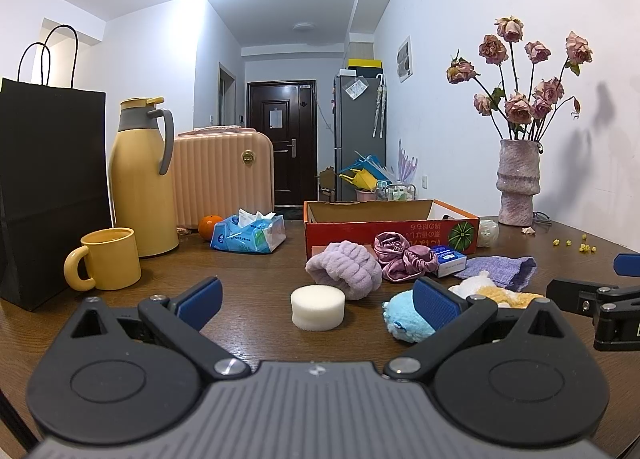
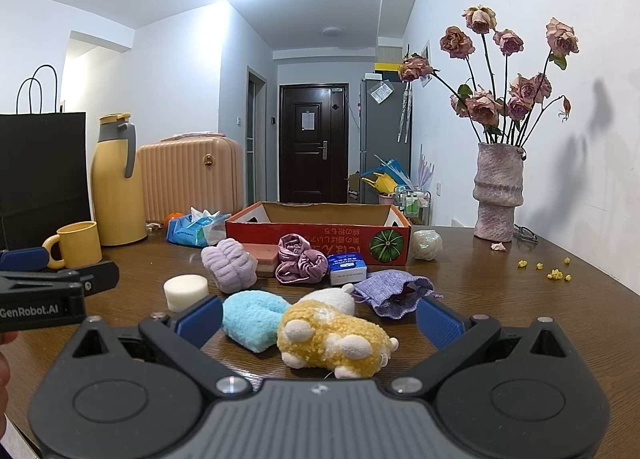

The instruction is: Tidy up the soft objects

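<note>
Left gripper [image 1: 318,299] spread wide, empty, with round white foam sponge [image 1: 317,307] lying between its jaws. Right gripper [image 2: 320,317] likewise agape, gripping nothing, fuzzy yellow-and-white plush toy [image 2: 336,339] and fluffy blue plush [image 2: 252,317] between jaws. Beyond, seemingly empty red cardboard box [image 2: 320,237].

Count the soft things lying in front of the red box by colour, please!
Purple: 2, headband, pouch
Pink: 1, satin scrunchie
White: 1, sponge
Blue: 1, plush
Yellow and white: 1, plush
Total: 6

White sponge [image 1: 318,307], lilac headband [image 1: 345,268], yellow-and-white plush [image 2: 336,339], red box [image 2: 320,235] with green pumpkin print.
</note>
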Action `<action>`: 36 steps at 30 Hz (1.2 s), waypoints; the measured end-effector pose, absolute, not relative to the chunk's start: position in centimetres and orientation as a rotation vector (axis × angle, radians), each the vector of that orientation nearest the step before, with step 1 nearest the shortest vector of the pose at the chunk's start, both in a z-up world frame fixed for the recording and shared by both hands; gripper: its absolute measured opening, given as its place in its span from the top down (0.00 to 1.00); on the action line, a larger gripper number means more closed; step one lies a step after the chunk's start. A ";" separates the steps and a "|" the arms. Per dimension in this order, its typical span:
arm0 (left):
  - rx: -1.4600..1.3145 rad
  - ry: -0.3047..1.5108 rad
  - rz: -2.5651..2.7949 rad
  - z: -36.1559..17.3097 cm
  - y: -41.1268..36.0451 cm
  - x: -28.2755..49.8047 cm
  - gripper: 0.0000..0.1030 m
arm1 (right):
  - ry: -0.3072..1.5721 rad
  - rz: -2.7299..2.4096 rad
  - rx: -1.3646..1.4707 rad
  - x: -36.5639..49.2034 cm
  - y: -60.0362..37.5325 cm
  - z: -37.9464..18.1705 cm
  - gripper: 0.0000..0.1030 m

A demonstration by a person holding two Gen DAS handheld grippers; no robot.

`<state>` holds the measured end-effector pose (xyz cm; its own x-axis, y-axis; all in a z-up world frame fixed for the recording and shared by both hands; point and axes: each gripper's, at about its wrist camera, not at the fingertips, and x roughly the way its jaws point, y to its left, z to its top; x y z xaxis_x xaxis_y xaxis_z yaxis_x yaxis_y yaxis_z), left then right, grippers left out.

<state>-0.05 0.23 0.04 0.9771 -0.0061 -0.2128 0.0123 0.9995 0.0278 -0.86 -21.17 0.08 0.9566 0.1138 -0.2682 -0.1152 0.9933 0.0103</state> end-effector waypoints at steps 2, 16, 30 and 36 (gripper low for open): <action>0.029 0.214 -0.009 0.0 0.2 -0.1 0.00 | 0.272 0.116 -0.005 -0.9 -21.2 0.1 0.00; 0.029 0.224 -0.007 0.9 1.0 0.0 0.00 | 0.300 0.107 -0.015 0.3 -21.2 -0.1 0.00; 0.034 0.250 0.003 0.2 0.8 3.1 0.00 | 0.367 0.143 -0.038 4.2 -21.4 -0.4 0.00; 0.033 0.266 0.013 -0.1 0.6 4.4 0.00 | 0.418 0.156 -0.054 6.6 -21.5 -1.1 0.00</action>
<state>4.41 0.59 -0.14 0.9648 0.0170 -0.2623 -0.0082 0.9994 0.0343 6.55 -21.48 -1.05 0.9022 0.1401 -0.4078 -0.1623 0.9865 -0.0201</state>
